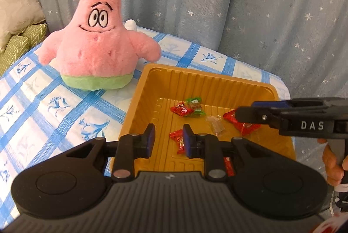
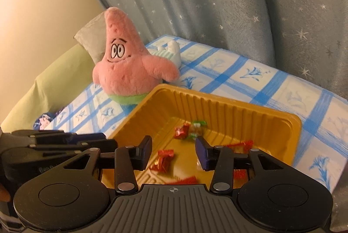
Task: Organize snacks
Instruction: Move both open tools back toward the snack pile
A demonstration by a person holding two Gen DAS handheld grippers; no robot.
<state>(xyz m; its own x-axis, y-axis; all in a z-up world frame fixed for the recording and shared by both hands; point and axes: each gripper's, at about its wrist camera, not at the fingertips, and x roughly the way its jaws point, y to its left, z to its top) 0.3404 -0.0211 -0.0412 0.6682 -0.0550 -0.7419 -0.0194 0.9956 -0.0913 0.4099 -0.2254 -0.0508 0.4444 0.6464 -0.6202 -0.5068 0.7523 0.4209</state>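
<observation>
A gold plastic tray (image 1: 139, 91) with ribbed walls sits on the blue-and-white checked tablecloth (image 1: 43, 102), and all the snacks I can see are inside it. Toward its far side a red-wrapped candy (image 1: 181, 110) lies touching a green-wrapped candy (image 1: 194, 107). Nearer, on the tray floor, is another red candy (image 1: 178, 139), and to its right a clear-wrapped sweet (image 1: 215, 125). Further right a larger red packet (image 1: 241, 124) lies partly under the tip of the right gripper (image 1: 250, 112). One more bit of red wrapper (image 1: 228, 165) peeks out at the near edge, mostly hidden by the left gripper (image 1: 169, 137).

The left gripper hangs over the near part of the tray, its blue-padded fingers a narrow gap apart with nothing between them; the near red candy shows just past its right finger. In its own wrist view the right gripper (image 2: 173, 151) hovers over the tray too, fingers spread wide and holding nothing, the candies blurred on the floor below it. It reaches in from the right, and the left gripper (image 2: 71, 141) shows at that view's left edge.

A pink starfish plush toy (image 1: 97, 37) with green shorts stands upright on the cloth just beyond the tray's far left corner. Behind everything hangs a grey-blue curtain (image 1: 239, 4) dotted with stars.
</observation>
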